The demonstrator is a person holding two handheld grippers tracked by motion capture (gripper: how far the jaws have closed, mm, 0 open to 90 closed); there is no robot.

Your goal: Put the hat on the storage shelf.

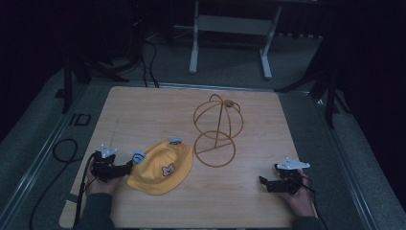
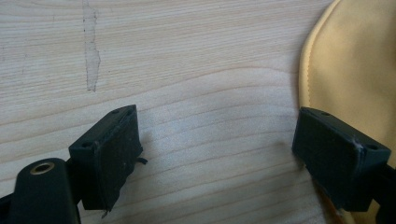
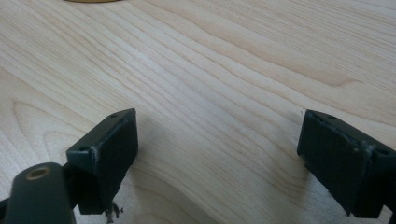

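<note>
Left gripper (image 1: 128,167) sat low on the table (image 1: 143,110), jaws spread wide with nothing but bare wood between them. In its own view (image 2: 217,149) the yellow cap (image 2: 355,70) was off to the right, its stitched edge running just past the right-hand jaw; that jaw looked to be right at the cap's edge, maybe over it, but I couldn't tell if it actually touched. From the high view the cap (image 1: 163,167) lay flat just ahead of the jaw tips, with a little bear patch on the front and two pale blue ear bits, one right beside the gripper's tip and the other on the far side of the crown.

Right gripper (image 1: 265,182) was well apart from the cap, way over on the other side of the table, pointing roughly back toward it. Its jaws were also wide, and its own view (image 3: 217,149) had plain wood grain between them, with just a sliver of yellow at the top edge, far ahead.

The wire stand (image 1: 216,129), a gold round frame on a ring base, stood upright beyond both grippers, closer to the cap than to the right one, its ring just beside the cap's far edge. Each gripper was held in a hand, left (image 1: 98,184) and right (image 1: 299,199), coming in from the near edge.
</note>
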